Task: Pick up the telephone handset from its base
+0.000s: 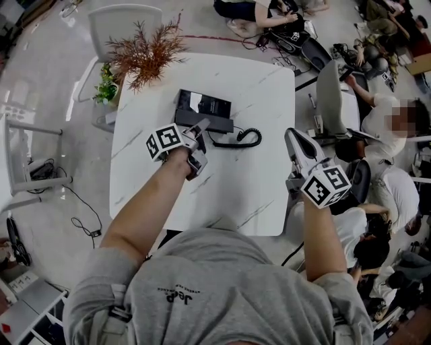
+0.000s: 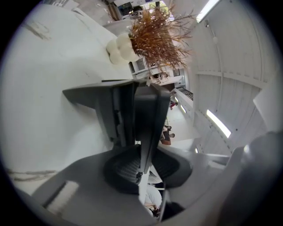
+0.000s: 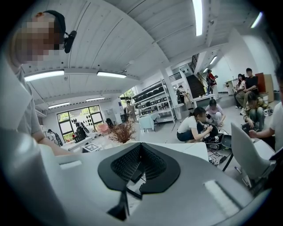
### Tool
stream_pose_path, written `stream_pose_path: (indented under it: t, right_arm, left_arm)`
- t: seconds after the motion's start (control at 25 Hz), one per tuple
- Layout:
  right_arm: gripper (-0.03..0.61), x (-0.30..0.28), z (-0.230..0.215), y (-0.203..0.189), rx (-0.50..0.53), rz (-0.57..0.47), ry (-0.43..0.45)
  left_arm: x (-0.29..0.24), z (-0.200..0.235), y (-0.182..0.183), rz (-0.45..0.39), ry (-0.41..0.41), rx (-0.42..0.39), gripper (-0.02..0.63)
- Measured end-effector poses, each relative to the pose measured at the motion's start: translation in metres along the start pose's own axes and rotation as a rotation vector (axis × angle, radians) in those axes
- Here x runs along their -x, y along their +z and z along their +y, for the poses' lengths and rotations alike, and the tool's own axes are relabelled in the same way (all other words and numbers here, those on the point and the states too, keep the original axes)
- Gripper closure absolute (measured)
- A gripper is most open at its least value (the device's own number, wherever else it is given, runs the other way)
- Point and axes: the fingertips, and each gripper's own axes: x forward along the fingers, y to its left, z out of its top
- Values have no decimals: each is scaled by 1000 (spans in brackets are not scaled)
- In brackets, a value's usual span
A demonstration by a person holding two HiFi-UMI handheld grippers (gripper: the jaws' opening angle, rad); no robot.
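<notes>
A black telephone base (image 1: 202, 104) lies on the white marble table (image 1: 262, 81). Its handset (image 1: 219, 126) runs along the base's near edge, and a coiled cord (image 1: 247, 139) trails off to the right. My left gripper (image 1: 200, 129) reaches the handset's left end. In the left gripper view, the left gripper (image 2: 141, 170) has both pads pressed on the dark handset (image 2: 150, 114), which rises beside the base (image 2: 99, 97). My right gripper (image 1: 293, 137) hovers at the table's right edge, away from the phone. Seen in its own view, the right gripper (image 3: 139, 165) is shut with nothing between its pads.
A dried brown plant (image 1: 145, 50) in a white pot stands at the table's far left corner, just behind the phone. A white chair (image 1: 121, 20) sits beyond the table and a grey chair (image 1: 330, 87) to its right. People sit around the right side.
</notes>
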Motion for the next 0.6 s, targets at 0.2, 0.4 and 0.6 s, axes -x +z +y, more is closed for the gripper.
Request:
stream_pose_path:
  t: [0.2,0.4,0.6]
  right_arm:
    - [574,7,6,13,16,-20,-3]
    - [574,12,16,29,37,-42,-1]
    - [574,15,32,49,61,-74,10]
  left_arm:
    - [13,-35,-3,28,-74,-97,479]
    - [39,-83,1,46,-154,-238,479]
    - [71,-139,3,80,-239,-471,479]
